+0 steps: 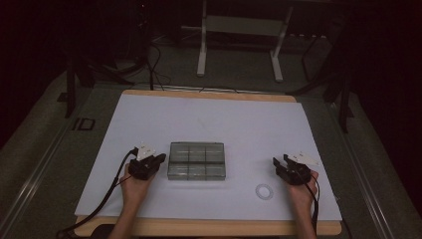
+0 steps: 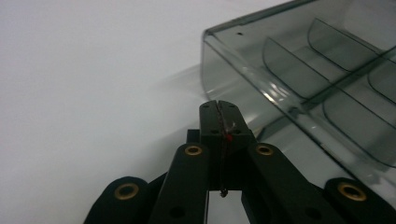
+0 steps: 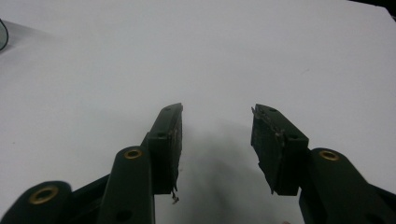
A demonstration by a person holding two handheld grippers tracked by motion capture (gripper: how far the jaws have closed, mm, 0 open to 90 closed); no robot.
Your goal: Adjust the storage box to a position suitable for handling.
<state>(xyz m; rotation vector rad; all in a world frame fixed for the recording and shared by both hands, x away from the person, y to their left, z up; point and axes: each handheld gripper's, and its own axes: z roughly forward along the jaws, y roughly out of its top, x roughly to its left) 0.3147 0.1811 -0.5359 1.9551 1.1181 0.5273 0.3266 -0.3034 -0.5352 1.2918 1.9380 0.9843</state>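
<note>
A clear smoky plastic compartment box (image 1: 196,161) is seen mid-table on the white sheet (image 1: 209,124), the left gripper (image 2: 218,108) clenched empty beside its corner, the right gripper (image 3: 217,122) released, apart; a nudge or regrasp seems called for next

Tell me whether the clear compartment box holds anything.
Empty: the clear compartment box shows bare divided sections in the high view and left gripper view.

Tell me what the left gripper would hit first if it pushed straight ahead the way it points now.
Most likely the near corner of the clear compartment box. The left gripper, shut, points just beside that corner; depth is unclear, so it might slip past onto the bare white table.
</note>
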